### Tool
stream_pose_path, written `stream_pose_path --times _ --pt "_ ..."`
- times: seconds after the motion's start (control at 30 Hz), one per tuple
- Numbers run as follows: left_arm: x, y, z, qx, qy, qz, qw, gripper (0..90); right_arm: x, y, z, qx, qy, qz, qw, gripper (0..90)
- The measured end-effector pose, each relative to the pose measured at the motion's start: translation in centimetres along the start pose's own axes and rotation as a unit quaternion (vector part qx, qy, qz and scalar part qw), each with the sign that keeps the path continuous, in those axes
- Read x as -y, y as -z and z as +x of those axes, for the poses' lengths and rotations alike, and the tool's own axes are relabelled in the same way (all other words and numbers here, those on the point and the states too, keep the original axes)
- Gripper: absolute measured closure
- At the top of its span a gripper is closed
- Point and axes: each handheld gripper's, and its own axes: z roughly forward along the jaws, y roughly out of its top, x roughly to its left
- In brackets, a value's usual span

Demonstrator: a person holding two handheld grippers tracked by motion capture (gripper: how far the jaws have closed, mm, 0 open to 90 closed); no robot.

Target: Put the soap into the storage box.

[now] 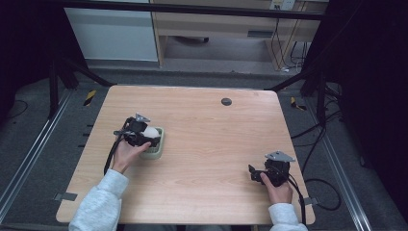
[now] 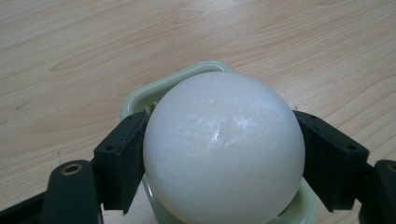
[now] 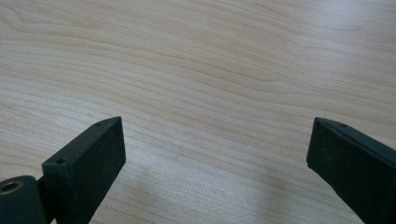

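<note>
- High view: the left gripper [image 1: 144, 136] sits over a pale green dish [image 1: 156, 150] toward the left edge of the worktop [image 1: 207, 144], with a white ball [image 1: 151, 131] at its jaws. The right gripper [image 1: 255, 174] rests near the front right corner, well apart from the dish.
- Left gripper view: both jaws press the sides of the white ball [image 2: 224, 149], clamped on it; the ball is directly above the dish [image 2: 177, 81], whose rim shows behind and beneath. Contact between ball and dish cannot be told.
- Right gripper view: the right gripper [image 3: 217, 154] has its jaws spread wide over bare wood, holding nothing.
</note>
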Motion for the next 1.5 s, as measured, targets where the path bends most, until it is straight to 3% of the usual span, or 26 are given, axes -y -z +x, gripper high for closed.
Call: stream_pose_path --times 0.33,1.07,1.17,1.5 --pt "0.1 -1.1 0.2 -0.002 -0.002 0.012 0.9999 22.8 0.0 0.0 -0.1 0.001 0.001 0.001 1.0000 4.9" --pt "0.4 -1.8 0.2 0.002 0.005 0.028 0.9996 22.8 0.0 -0.1 -0.1 0.005 0.009 0.000 0.9999 4.8" --pt "0.3 -1.8 0.3 0.002 -0.002 0.035 0.9994 22.8 0.1 -0.1 -0.1 0.005 0.009 0.000 0.9999 4.8" --pt "0.5 -2.1 0.2 0.001 0.004 0.037 0.9993 22.6 0.0 0.0 0.0 0.002 0.003 0.002 1.0000 4.8"
